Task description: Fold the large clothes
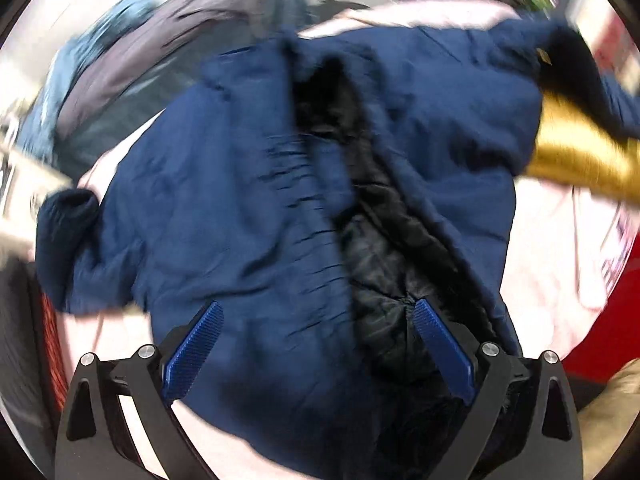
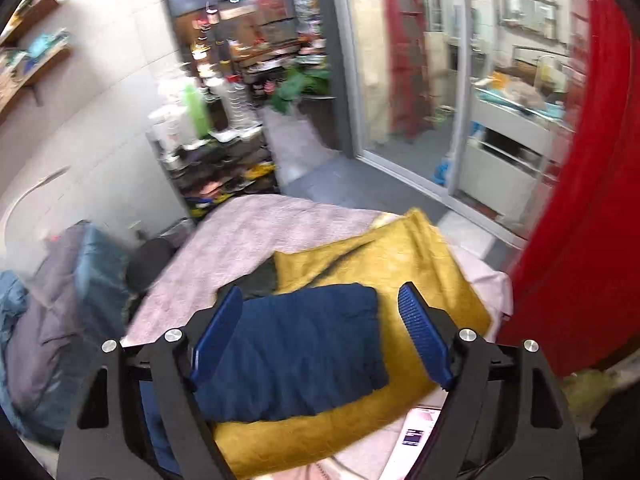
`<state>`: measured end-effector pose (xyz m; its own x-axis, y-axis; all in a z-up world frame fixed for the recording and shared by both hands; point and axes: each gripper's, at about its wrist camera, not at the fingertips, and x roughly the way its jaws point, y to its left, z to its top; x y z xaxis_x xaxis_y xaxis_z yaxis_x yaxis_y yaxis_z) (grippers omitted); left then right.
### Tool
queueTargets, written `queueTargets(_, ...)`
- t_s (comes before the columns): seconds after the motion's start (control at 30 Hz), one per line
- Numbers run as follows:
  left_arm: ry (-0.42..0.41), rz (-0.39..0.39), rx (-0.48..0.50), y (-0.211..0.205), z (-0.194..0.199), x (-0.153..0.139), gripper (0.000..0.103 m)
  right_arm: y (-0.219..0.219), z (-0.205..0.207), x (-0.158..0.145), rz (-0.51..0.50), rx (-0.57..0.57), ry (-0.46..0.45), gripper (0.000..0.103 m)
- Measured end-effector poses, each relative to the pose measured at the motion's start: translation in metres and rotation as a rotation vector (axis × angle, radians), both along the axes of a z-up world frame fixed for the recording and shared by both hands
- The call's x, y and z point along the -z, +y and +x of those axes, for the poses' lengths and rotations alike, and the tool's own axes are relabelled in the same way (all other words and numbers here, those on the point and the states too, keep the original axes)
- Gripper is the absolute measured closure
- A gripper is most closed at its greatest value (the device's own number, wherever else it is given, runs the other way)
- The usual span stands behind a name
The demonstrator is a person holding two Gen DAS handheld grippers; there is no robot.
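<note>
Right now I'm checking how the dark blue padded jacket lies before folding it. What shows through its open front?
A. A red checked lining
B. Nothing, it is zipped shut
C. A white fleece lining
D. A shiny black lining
D: in the left wrist view the dark blue padded jacket lies spread with its front parted, and a shiny black lining shows down the gap.

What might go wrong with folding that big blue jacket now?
1. The navy jacket lies unzipped with its black lining showing, so a fold could turn out lopsided.
2. Its sleeve rests on the yellow cloth; the open right gripper might catch both.
3. The left gripper, also open, hangs over both the hem and the lining, so it might pinch only one layer.
</note>
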<state>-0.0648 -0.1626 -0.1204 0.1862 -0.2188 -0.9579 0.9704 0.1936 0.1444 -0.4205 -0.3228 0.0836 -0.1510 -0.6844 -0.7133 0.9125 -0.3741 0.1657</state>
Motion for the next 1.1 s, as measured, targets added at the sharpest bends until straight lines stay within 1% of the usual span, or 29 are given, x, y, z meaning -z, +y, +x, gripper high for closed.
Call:
queueTargets(0.03, -0.029, 0.017, 0.018, -0.005, -0.005, 0.008, 0.009, -0.005, 0.013, 0.004, 0.047, -0.088, -0.009, 0.022)
queueTargets(0.1, -0.117, 0.075, 0.047, -0.013, -0.010, 0.027, 0.029, -0.010, 0.040, 0.020, 0.128, -0.225, -0.051, 0.022)
queueTargets(0.13, -0.180, 0.116, 0.053, -0.015, -0.008, 0.039, 0.047, -0.010, 0.061, 0.035, 0.187, -0.312, -0.092, 0.022)
queueTargets(0.17, -0.218, 0.145, 0.048, -0.015, -0.003, 0.047, 0.061, -0.008, 0.079, 0.047, 0.236, -0.376, -0.122, 0.022)
queueTargets(0.2, -0.221, 0.156, 0.038, -0.013, 0.002, 0.049, 0.066, -0.005, 0.093, 0.056, 0.270, -0.422, -0.140, 0.022)
queueTargets(0.23, -0.213, 0.163, 0.012, -0.007, 0.013, 0.050, 0.078, 0.002, 0.118, 0.070, 0.316, -0.496, -0.162, 0.022)
queueTargets(0.27, -0.210, 0.158, -0.015, -0.001, 0.021, 0.046, 0.083, 0.007, 0.133, 0.078, 0.338, -0.538, -0.164, 0.022)
queueTargets(0.33, -0.203, 0.117, -0.082, 0.018, 0.042, 0.029, 0.085, 0.023, 0.173, 0.098, 0.389, -0.647, -0.155, 0.022)
queueTargets(0.4, -0.197, 0.072, -0.159, 0.043, 0.062, 0.008, 0.087, 0.037, 0.204, 0.112, 0.434, -0.742, -0.138, 0.022)
queueTargets(0.47, -0.155, 0.035, -0.261, 0.076, 0.086, -0.012, 0.088, 0.053, 0.239, 0.127, 0.476, -0.849, -0.109, 0.022)
queueTargets(0.57, -0.068, 0.014, -0.411, 0.125, 0.115, -0.023, 0.088, 0.068, 0.285, 0.152, 0.531, -0.983, -0.049, 0.022)
queueTargets(0.6, -0.019, 0.000, -0.452, 0.138, 0.121, -0.023, 0.088, 0.072, 0.298, 0.161, 0.546, -1.021, -0.031, 0.022)
queueTargets(0.63, 0.051, -0.026, -0.508, 0.155, 0.128, -0.022, 0.088, 0.078, 0.317, 0.173, 0.564, -1.077, 0.001, 0.023)
queueTargets(0.67, 0.077, -0.036, -0.530, 0.162, 0.131, -0.021, 0.088, 0.081, 0.329, 0.181, 0.566, -1.096, 0.029, 0.026)
queueTargets(0.7, 0.089, -0.039, -0.544, 0.167, 0.130, -0.020, 0.088, 0.085, 0.338, 0.191, 0.561, -1.102, 0.052, 0.028)
queueTargets(0.73, 0.078, -0.036, -0.548, 0.169, 0.126, -0.019, 0.088, 0.084, 0.351, 0.205, 0.550, -1.098, 0.078, 0.037)
queueTargets(0.77, 0.067, -0.038, -0.545, 0.170, 0.121, -0.018, 0.088, 0.082, 0.356, 0.215, 0.558, -1.078, 0.080, 0.045)
queueTargets(0.8, 0.063, -0.044, -0.541, 0.170, 0.117, -0.018, 0.088, 0.077, 0.363, 0.224, 0.575, -1.049, 0.041, 0.049)
queueTargets(0.83, 0.064, -0.051, -0.540, 0.170, 0.114, -0.019, 0.088, 0.069, 0.366, 0.232, 0.581, -1.021, -0.059, 0.050)
queueTargets(0.87, 0.066, -0.057, -0.539, 0.168, 0.112, -0.020, 0.088, 0.065, 0.369, 0.236, 0.574, -1.009, -0.094, 0.058)
queueTargets(0.9, 0.063, -0.057, -0.535, 0.167, 0.110, -0.021, 0.088, 0.063, 0.372, 0.240, 0.562, -0.991, -0.062, 0.066)
queueTargets(0.93, 0.055, -0.055, -0.530, 0.164, 0.106, -0.019, 0.088, 0.062, 0.377, 0.245, 0.571, -0.976, 0.029, 0.081)
queueTargets(0.97, 0.038, -0.049, -0.522, 0.164, 0.101, -0.019, 0.088, 0.061, 0.378, 0.246, 0.587, -0.973, 0.041, 0.084)
queueTargets(1.0, 0.021, -0.044, -0.512, 0.164, 0.100, -0.020, 0.088, 0.062, 0.375, 0.244, 0.591, -0.975, 0.015, 0.085)
queueTargets(1.03, 0.018, -0.043, -0.509, 0.164, 0.099, -0.020, 0.088, 0.064, 0.370, 0.236, 0.583, -0.987, -0.021, 0.086)
queueTargets(1.1, 0.022, -0.044, -0.512, 0.168, 0.101, -0.021, 0.088, 0.068, 0.359, 0.221, 0.553, -1.015, -0.013, 0.087)
